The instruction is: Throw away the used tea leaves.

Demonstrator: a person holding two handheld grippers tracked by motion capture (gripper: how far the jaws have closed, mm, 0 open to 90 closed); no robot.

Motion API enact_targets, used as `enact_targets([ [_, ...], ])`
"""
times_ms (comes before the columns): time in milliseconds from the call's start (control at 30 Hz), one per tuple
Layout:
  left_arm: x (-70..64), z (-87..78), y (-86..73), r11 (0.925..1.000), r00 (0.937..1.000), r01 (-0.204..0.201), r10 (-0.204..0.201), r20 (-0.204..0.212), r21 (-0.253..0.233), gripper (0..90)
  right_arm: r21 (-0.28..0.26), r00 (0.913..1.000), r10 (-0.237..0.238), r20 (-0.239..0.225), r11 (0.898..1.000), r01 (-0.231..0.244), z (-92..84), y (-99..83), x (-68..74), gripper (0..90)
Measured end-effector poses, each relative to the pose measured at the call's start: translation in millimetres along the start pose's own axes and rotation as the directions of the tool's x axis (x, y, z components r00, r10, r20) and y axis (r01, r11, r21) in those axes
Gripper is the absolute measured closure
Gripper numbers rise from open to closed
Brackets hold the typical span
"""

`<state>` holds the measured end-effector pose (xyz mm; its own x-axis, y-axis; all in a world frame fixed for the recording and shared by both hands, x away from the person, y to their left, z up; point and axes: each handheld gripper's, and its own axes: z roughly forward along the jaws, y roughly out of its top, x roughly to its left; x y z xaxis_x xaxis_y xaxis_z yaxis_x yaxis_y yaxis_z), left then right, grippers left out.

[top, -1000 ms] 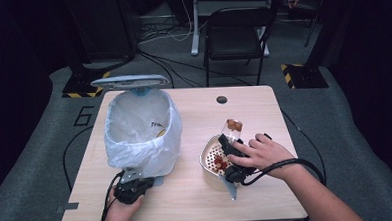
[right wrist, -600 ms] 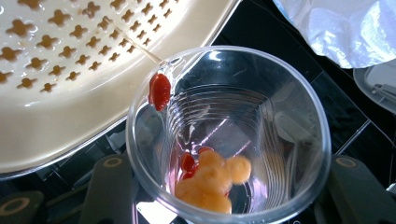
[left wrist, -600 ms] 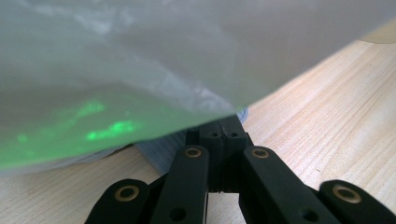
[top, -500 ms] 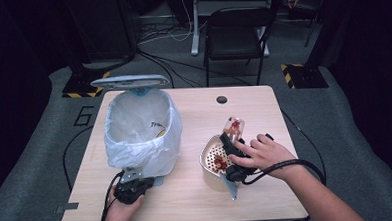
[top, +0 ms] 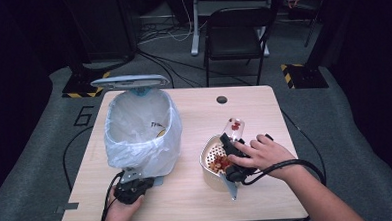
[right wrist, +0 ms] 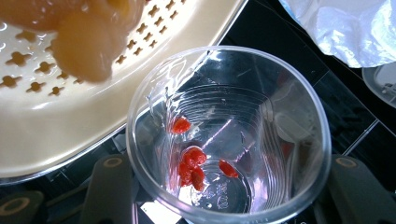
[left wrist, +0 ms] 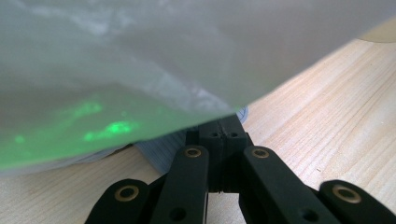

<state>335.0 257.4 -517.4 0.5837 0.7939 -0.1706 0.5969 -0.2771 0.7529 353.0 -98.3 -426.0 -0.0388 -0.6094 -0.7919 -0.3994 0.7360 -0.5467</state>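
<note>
My right gripper is shut on a clear plastic cup, held tipped over a cream perforated colander that has red pieces in it. In the right gripper view the cup sits between the two jaws of the right gripper, with a few red pieces stuck near its bottom and the colander just beyond its rim. My left gripper lies at the foot of a bin lined with a white bag. The left gripper is shut, its tips against the grey ribbed pedal under the bag.
The bin's lid stands raised at the back. A round cable hole is in the wooden table near its far edge. A black chair stands behind the table. The bag shows off to the cup's side.
The cup in the right gripper has turned a little and looks emptier of red pieces. Both hands stay where they were.
</note>
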Motion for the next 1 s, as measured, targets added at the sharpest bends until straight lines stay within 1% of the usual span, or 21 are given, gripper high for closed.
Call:
enact_targets([
  [167, -0.1, 0.0, 0.0, 1.0, 1.0, 0.0, 0.0, -0.001, 0.0, 90.0, -0.007, 1.0, 0.008, 0.001, 1.0, -0.008, -1.0, 0.0, -1.3, 42.5],
  [233, 0.0, 0.0, 0.0, 1.0, 1.0, 0.001, -0.001, 0.001, -0.001, 90.0, -0.029, 0.9996, -0.024, -0.012, 0.999, 0.024, -0.5, -1.6, -5.0, 42.4],
  [267, -0.1, 0.0, 0.0, 1.0, 1.0, 0.0, 0.0, -0.001, 0.0, 90.0, -0.022, 0.9952, -0.097, -0.018, 0.995, 0.096, -1.8, -4.9, -13.5, 42.4],
  [300, -0.1, 0.0, 0.0, 1.0, 1.0, 0.0, 0.0, -0.001, 0.0, 90.0, -0.022, 0.9952, -0.097, -0.018, 0.995, 0.096, -1.8, -4.9, -13.5, 42.4],
  [333, 0.0, 0.0, 0.0, 1.0, 1.0, 0.0, 0.0, 0.0, 0.0, 90.0, -0.026, 0.9975, -0.069, -0.014, 0.997, 0.069, -1.9, -6.7, -13.6, 42.4],
  [433, 0.0, 0.0, 0.0, 1.0, 1.0, 0.0, 0.0, 0.0, 0.0, 90.0, -0.055, 0.9989, 0.004, -0.047, 0.998, -0.006, -2.7, -13.5, -21.7, 42.3],
  [467, 0.0, 0.0, 0.0, 1.0, 1.0, 0.0, 0.0, 0.0, 0.0, 90.0, -0.066, 0.9972, 0.044, -0.061, 0.997, -0.048, -2.9, -14.9, -21.3, 42.2],
  [533, 0.0, -0.2, 0.1, 1.0, 1.0, -0.001, 0.001, -0.002, 0.002, 90.0, -0.077, 0.9971, 0.062, -0.045, 0.995, -0.065, -2.9, -16.8, -22.2, 42.2],
  [567, 0.0, 0.0, -0.1, 1.0, 1.0, 0.001, -0.001, 0.0, -0.001, 90.0, -0.083, 0.9898, 0.123, -0.073, 0.988, -0.128, -3.8, -22.2, -24.3, 42.2],
  [600, 0.0, 0.0, -0.1, 1.0, 1.0, 0.001, -0.001, 0.0, -0.001, 90.0, -0.083, 0.9898, 0.123, -0.073, 0.988, -0.128, -3.8, -22.2, -24.3, 42.2],
  [633, 0.0, 0.1, -0.1, 1.0, 1.0, 0.0, 0.0, 0.001, -0.001, 90.0, -0.049, 0.9522, 0.28, -0.123, 0.957, -0.287, -6.4, -26.3, -21.1, 42.2],
  [667, -0.1, 0.0, 0.0, 1.0, 1.0, 0.0, 0.0, 0.0, 0.0, 90.0, -0.1, 0.9542, 0.279, -0.108, 0.952, -0.29, -3.4, -29.9, -27.3, 42.2],
  [700, -0.1, 0.0, 0.0, 1.0, 1.0, 0.0, 0.0, 0.0, 0.0, 90.0, -0.1, 0.9542, 0.279, -0.108, 0.952, -0.29, -3.4, -29.9, -27.3, 42.2],
  [733, 0.0, -0.5, 0.2, 1.0, 1.0, -0.003, 0.003, -0.003, 0.006, 90.0, -0.111, 0.9302, 0.351, -0.107, 0.925, -0.362, -3.2, -32.4, -28.0, 42.1],
  [800, 1.1, -0.6, 0.5, 0.9998, 0.9998, -0.02, 0.02, 0.005, 0.01, 90.0, -0.133, 0.8935, 0.43, -0.13, 0.886, -0.445, -2.0, -39.6, -32.7, 42.1],
  [833, 1.1, -0.7, 0.6, 0.9997, 0.9998, -0.021, 0.021, 0.005, 0.01, 90.0, -0.14, 0.8632, 0.483, -0.147, 0.854, -0.501, -1.5, -44.3, -35.4, 42.1],
  [867, 1.2, -0.6, 0.5, 0.9998, 0.9998, -0.018, 0.018, 0.006, 0.009, 90.0, -0.15, 0.8135, 0.556, -0.171, 0.801, -0.579, -0.4, -51.3, -38.8, 42.1],
  [900, 0.8, -0.5, 0.4, 0.9999, 0.9999, -0.013, 0.013, 0.005, 0.009, 90.0, -0.149, 0.7967, 0.578, -0.176, 0.784, -0.602, -0.4, -52.6, -39.4, 42.0],
  [933, 0.8, -0.5, 0.4, 0.9999, 0.9999, -0.013, 0.013, 0.005, 0.009, 90.0, -0.149, 0.7967, 0.578, -0.176, 0.784, -0.602, -0.4, -52.6, -39.4, 42.0],
  [967, -0.4, -0.5, 0.1, 1.0, 1.0, 0.002, -0.002, -0.008, 0.004, 90.0, -0.152, 0.7528, 0.628, -0.198, 0.739, -0.656, 1.4, -58.7, -41.9, 42.0],
  [1000, -0.4, -0.5, 0.1, 1.0, 1.0, 0.002, -0.002, -0.008, 0.004, 90.0, -0.152, 0.7528, 0.628, -0.198, 0.739, -0.656, 1.4, -58.7, -41.9, 42.0],
])
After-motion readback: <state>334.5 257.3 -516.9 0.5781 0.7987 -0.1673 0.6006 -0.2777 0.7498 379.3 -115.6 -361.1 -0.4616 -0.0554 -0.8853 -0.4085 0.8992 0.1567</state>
